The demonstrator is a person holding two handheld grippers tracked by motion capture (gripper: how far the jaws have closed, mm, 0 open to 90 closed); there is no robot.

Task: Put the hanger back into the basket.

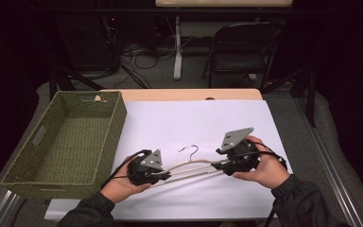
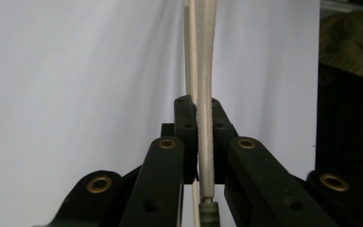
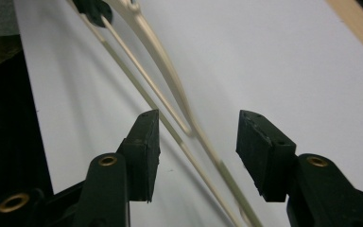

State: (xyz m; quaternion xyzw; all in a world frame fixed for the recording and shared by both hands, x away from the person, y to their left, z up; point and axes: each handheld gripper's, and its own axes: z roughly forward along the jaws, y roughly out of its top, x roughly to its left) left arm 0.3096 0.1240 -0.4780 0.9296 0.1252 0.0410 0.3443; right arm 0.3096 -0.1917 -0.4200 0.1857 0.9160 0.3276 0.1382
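Observation:
A cream clothes hanger with a metal hook lies on the white sheet, spanning between both hands. My left gripper is shut on the hanger's left end. In the left gripper view the pads press on the cream arm, which runs straight away from the left gripper. My right gripper is at the hanger's right end. In the right gripper view the right gripper stands open, and the hanger's arm and bar pass between the jaws without touching the pads.
A green woven basket stands at the left, overhanging the table's left edge. A wooden table edge shows beyond the sheet. A folding chair and cables are on the floor behind.

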